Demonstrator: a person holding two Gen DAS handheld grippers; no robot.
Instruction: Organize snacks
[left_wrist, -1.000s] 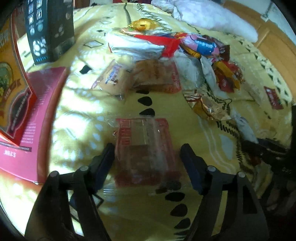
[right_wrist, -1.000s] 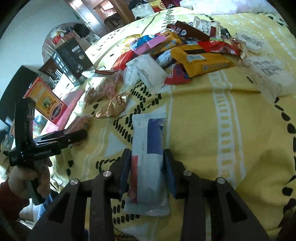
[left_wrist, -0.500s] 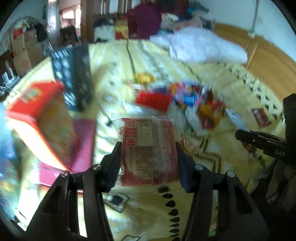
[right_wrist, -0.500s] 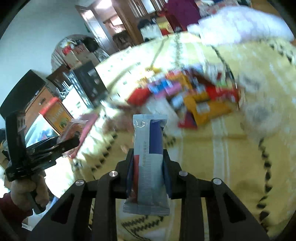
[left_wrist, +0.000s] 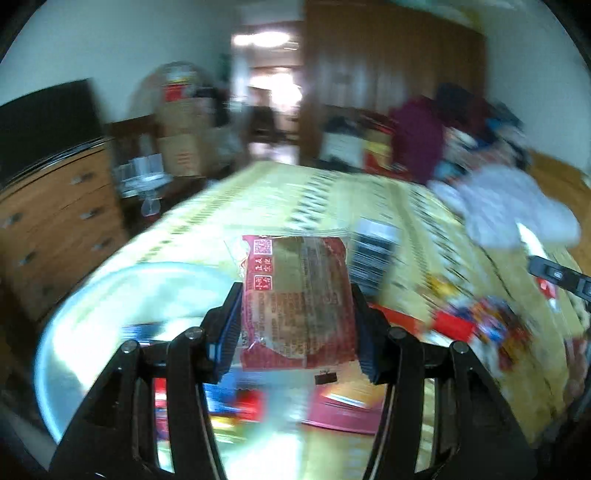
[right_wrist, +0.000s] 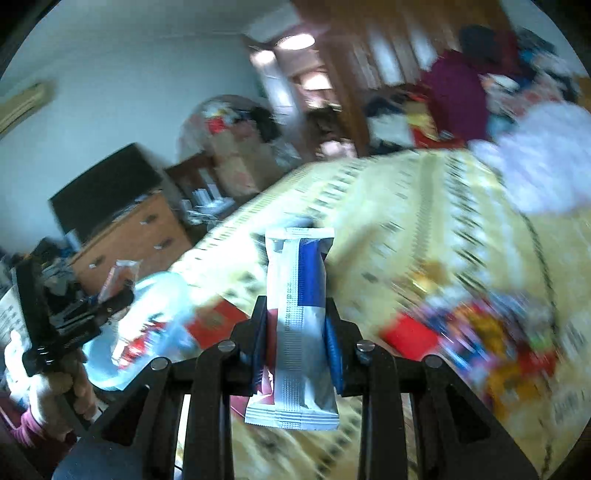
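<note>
Now we carry: left gripper clamped on red pack, right gripper on bar; we keep both squeezed till over bowl.

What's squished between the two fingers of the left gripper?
A red snack packet, clamped between the left gripper's blue finger pads, held up above the yellow bedspread. This shows in the left wrist view.

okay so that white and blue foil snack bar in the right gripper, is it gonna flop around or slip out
The white and blue foil snack bar probably stays fairly stiff: it stands straight above the right gripper. The glossy wrapper may be slippery, and both ends overhang the pads, so it could pivot.
</note>
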